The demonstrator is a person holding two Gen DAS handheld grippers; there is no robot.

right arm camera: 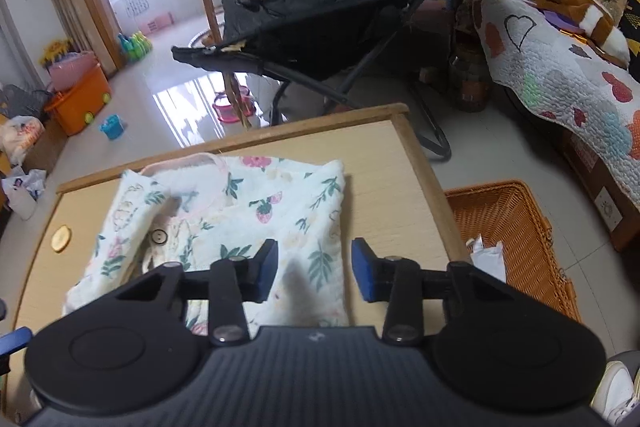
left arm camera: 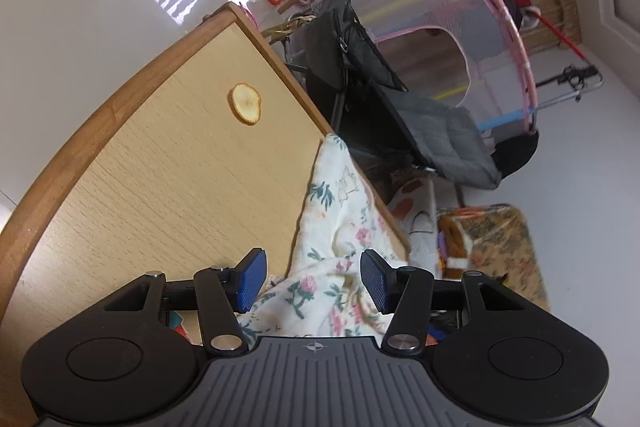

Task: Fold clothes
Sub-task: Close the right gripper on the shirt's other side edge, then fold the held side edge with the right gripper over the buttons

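Note:
A white floral garment [right arm camera: 256,203] with a pink collar and a button lies partly folded on the wooden table [right arm camera: 392,187]. My right gripper [right arm camera: 314,273] hovers over its near right edge. Its jaws stand apart, with the cloth's edge below the gap and neither pad pressing on it. In the left wrist view the same garment [left arm camera: 340,219] lies bunched along the table's [left arm camera: 140,167] right edge. My left gripper [left arm camera: 313,281] is open, and rumpled cloth fills the space between its blue pads [left arm camera: 252,279].
A round wooden slice [right arm camera: 61,237] lies on the table's left part. An orange wicker basket [right arm camera: 512,239] stands on the floor to the right. A grey folding chair [right arm camera: 320,27] is behind the table, and a quilt-covered sofa [right arm camera: 560,79] at right.

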